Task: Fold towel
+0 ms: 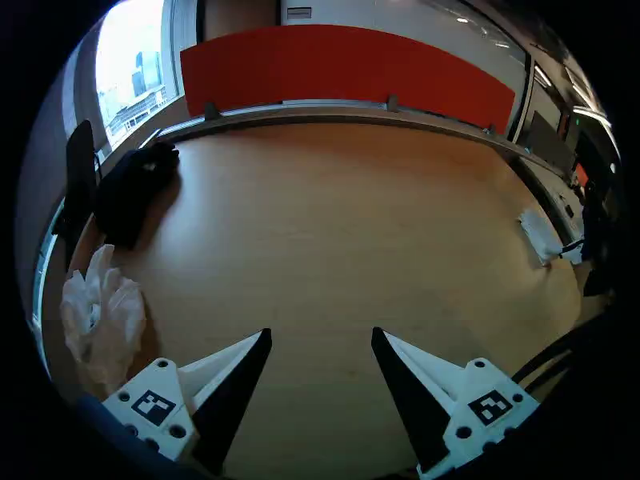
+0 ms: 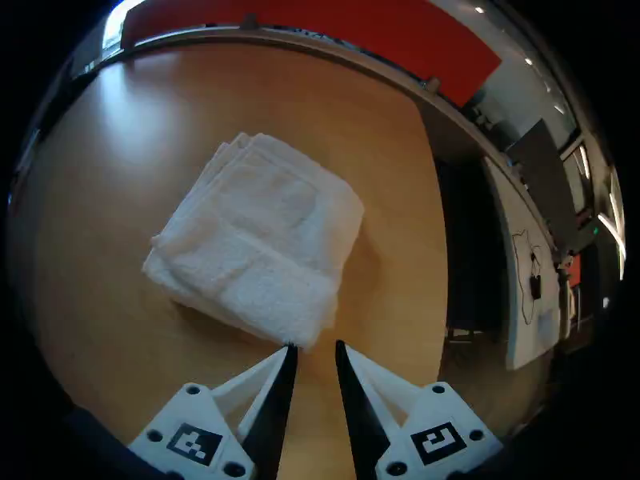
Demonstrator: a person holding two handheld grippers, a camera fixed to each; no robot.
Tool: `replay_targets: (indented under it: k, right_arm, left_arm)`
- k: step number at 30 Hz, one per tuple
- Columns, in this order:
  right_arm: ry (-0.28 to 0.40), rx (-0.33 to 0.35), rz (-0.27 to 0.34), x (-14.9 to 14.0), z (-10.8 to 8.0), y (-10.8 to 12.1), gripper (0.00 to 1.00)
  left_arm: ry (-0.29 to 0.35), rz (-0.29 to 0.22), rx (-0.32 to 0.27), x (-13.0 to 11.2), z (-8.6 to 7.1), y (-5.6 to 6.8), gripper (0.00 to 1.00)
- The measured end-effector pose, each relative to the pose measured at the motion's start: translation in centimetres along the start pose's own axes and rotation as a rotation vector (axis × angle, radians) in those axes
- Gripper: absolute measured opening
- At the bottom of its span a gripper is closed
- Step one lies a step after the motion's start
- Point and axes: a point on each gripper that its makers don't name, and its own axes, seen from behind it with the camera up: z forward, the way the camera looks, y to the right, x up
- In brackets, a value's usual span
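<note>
A white towel point(image 2: 256, 248) lies folded into a thick rectangle on the wooden table point(image 2: 104, 160), just ahead of my right gripper point(image 2: 314, 350). The right fingers are open only by a narrow gap, with nothing between them, and their tips stop just short of the towel's near edge. My left gripper point(image 1: 320, 336) hovers wide open over bare table point(image 1: 336, 224), holding nothing. In the left gripper view the same folded towel point(image 1: 540, 234) appears small, near the table's far right edge.
A crumpled white cloth or bag point(image 1: 100, 316) and a black bag point(image 1: 132, 188) lie along the table's left side. A red partition point(image 1: 344, 68) runs behind the table's far edge. Beyond the table's right edge point(image 2: 436, 240) are a drop and another desk point(image 2: 528, 264).
</note>
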Motion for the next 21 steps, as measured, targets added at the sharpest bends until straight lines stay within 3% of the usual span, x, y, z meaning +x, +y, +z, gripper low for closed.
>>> replay_targets:
  k: [6, 8, 14, 18, 21]
  right_arm:
    - [-0.004, -0.023, -0.002, 0.1, 0.0, 0.5, 0.44]
    - [-0.004, -0.029, -0.007, 0.1, -0.1, 0.6, 0.54]
    - [0.013, -0.022, -0.008, 0.5, -0.3, 0.3, 0.67]
    - [0.032, -0.002, 0.002, 0.9, -0.6, -0.3, 0.92]
    - [0.060, 0.020, 0.008, 1.6, -0.9, -1.0, 0.91]
  left_arm:
    - [-0.001, 0.002, 0.002, -0.1, 0.0, -0.1, 0.93]
    - [0.000, 0.000, 0.003, 0.0, -0.1, -0.1, 0.93]
    - [0.002, -0.005, 0.004, 0.0, -0.1, -0.2, 0.93]
    - [0.003, -0.006, 0.002, 0.1, -0.1, -0.1, 0.93]
    - [0.003, -0.006, 0.000, 0.1, 0.0, -0.1, 0.93]
